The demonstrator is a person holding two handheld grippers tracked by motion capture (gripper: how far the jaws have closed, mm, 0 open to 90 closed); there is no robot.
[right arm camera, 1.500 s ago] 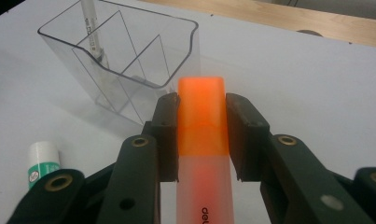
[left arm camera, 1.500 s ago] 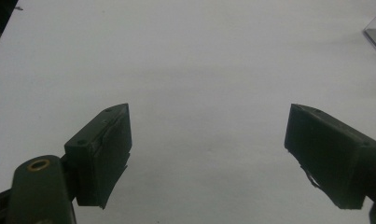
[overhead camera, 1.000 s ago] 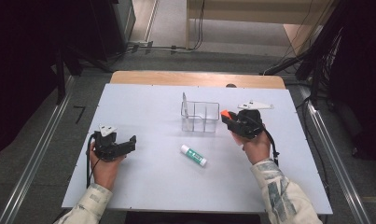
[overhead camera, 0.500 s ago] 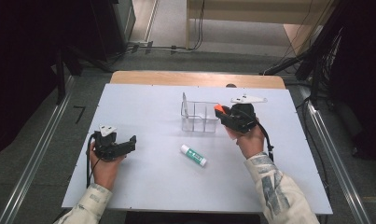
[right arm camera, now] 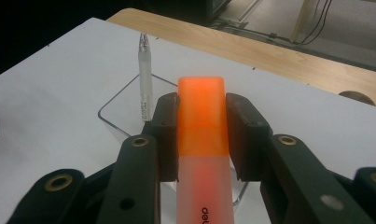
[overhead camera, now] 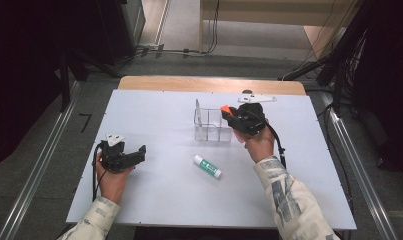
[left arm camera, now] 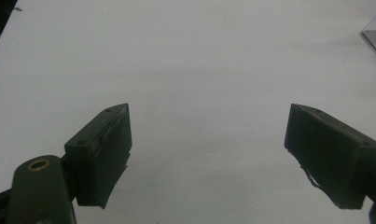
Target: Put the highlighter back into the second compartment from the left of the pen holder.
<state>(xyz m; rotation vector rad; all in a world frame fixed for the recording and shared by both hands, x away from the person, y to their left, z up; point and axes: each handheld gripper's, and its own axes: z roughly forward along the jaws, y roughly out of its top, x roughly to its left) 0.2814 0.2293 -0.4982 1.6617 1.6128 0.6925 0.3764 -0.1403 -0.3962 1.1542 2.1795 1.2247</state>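
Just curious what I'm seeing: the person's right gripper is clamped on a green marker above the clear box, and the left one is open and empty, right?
Nearly. The marker in the right gripper is orange, not green, as the right gripper view shows. It is clamped above the clear box, and the left gripper is open and empty.

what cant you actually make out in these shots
- Orange highlighter: its lower end is cut off by the bottom edge of the right gripper view, and its printed label reads only in part.
- Clear organizer: in the high view the right hand-held gripper covers its right side.
- Glue stick: label too small to read in the high view.
- Left hand-held gripper: open, holding nothing; its body is cut off at the bottom edge.
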